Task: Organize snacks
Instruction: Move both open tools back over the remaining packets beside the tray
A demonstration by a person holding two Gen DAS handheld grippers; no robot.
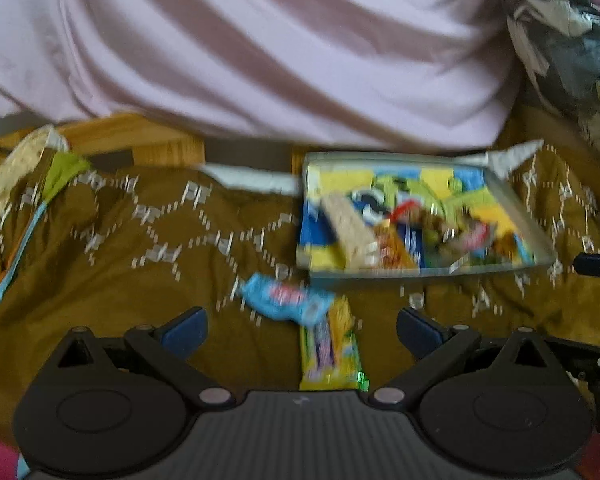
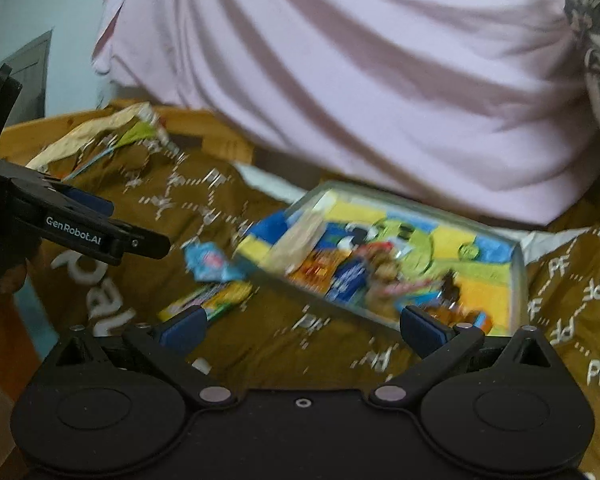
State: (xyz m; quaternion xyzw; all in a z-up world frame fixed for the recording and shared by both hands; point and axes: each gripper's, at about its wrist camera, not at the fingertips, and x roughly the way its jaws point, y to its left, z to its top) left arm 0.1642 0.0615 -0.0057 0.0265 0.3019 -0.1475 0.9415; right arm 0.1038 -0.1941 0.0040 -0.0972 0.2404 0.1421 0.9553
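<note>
Left hand-held gripper (image 1: 302, 330) is hovering wide open, holding nothing, over 2 loose snacks: a blue packet (image 1: 286, 300) overlapping a yellow bar (image 1: 330, 354) on brown patterned cloth (image 1: 140, 280). Right hand-held gripper (image 2: 302, 330) is likewise gaping empty beside the snack-filled tray (image 2: 516, 280).

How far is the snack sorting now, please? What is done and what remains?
Done: several snack packets already lie in the shallow colourful tray. In hand: nothing; the left gripper and right gripper are both open and empty. Left: the light blue wrapper and yellow-green bar lie on the brown cloth.
</note>
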